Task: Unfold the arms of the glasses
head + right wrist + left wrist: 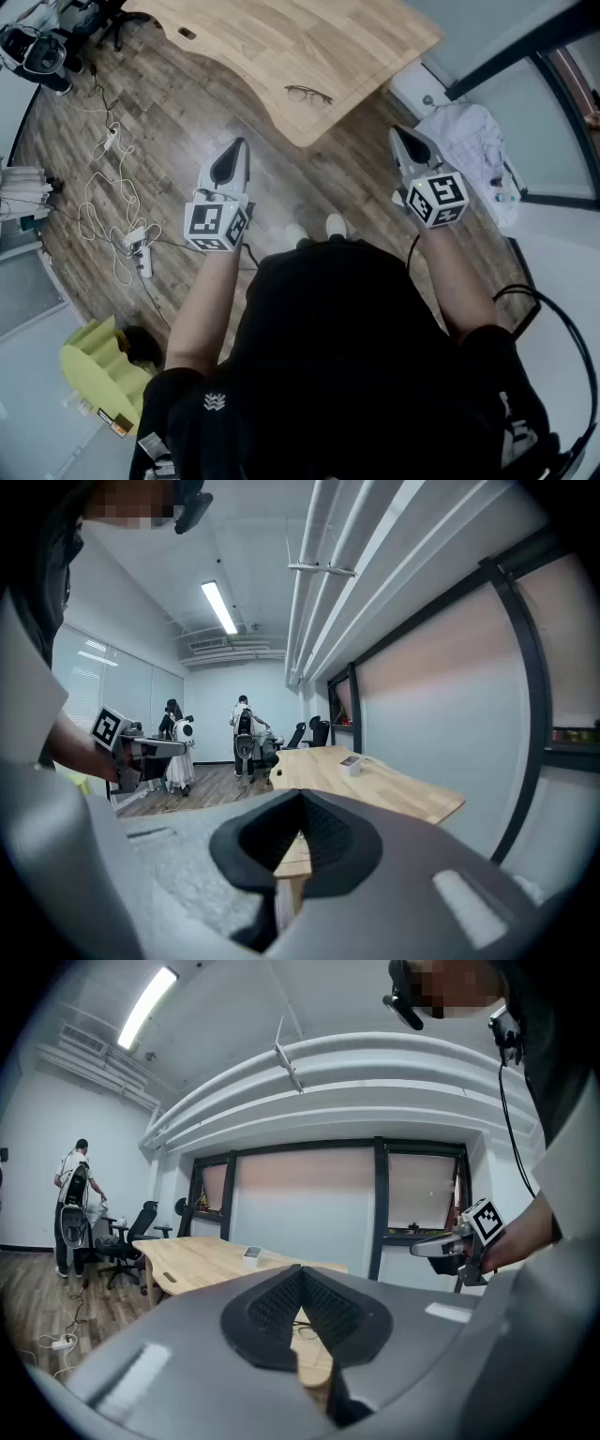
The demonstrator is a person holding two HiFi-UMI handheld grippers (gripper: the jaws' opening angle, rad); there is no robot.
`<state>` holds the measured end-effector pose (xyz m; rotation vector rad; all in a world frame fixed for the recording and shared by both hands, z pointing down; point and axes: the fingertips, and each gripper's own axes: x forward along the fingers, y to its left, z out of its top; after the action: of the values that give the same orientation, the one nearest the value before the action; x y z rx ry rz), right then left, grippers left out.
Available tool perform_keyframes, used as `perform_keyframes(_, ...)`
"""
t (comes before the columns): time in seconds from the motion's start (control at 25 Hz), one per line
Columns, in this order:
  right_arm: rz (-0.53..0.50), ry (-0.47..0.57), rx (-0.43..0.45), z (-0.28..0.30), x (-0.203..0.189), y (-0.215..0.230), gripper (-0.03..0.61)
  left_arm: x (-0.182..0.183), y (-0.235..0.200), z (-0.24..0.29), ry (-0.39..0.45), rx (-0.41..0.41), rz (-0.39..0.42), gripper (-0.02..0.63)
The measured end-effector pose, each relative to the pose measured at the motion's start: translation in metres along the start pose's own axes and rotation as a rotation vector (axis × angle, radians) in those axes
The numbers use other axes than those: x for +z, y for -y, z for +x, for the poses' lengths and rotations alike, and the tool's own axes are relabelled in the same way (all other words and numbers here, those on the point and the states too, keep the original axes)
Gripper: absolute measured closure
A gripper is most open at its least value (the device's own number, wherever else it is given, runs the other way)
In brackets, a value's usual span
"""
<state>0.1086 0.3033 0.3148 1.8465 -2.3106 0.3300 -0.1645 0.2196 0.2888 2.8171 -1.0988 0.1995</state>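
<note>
A pair of thin-framed glasses [308, 95] lies on the wooden table [281, 37], close to its near edge. Both grippers hang in the air short of the table, over the floor. My left gripper [239, 145] is shut with nothing in it, and the glasses [306, 1331] show small beyond its closed tips [302, 1269]. My right gripper [398, 134] is also shut and empty, and its tips [300, 792] point at the table's corner [375, 785]. Each gripper shows in the other's view: the right gripper [414, 1250] and the left gripper [180, 747].
Cables and power strips [112, 202] trail over the wood floor at left. A yellow-green object [98, 361] stands near my left side, and a white cloth bundle [473, 141] lies at right. A small white box [352, 764] sits on the table. Office chairs [131, 1241] and people [244, 728] are far off.
</note>
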Motion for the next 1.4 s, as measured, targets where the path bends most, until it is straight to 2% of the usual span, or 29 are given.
perform_keyframes(0.4, -0.016, -0.016, -0.014, 0.005, -0.004, -0.021, 0.578, 0.004, -0.012, -0.007, 0.015, -0.018, 0.001, 0.607)
perform_keyframes(0.64, 0.066, 0.031, -0.036, 0.013, -0.001, -0.039, 0.578, 0.006, -0.034, -0.013, 0.030, -0.015, -0.006, 0.607)
perform_keyframes(0.88, 0.076, 0.030, -0.033, 0.025, -0.007, -0.064, 0.578, -0.003, -0.047, -0.018, 0.029, -0.052, -0.001, 0.607)
perform_keyframes(1.16, 0.089, 0.014, 0.006, 0.045, -0.009, -0.067, 0.578, -0.012, -0.055, -0.010, 0.008, -0.061, -0.008, 0.607)
perform_keyframes(1.4, 0.093, -0.003, 0.073, 0.092, -0.006, -0.054, 0.578, -0.014, -0.064, 0.014, -0.013, -0.026, -0.006, 0.607)
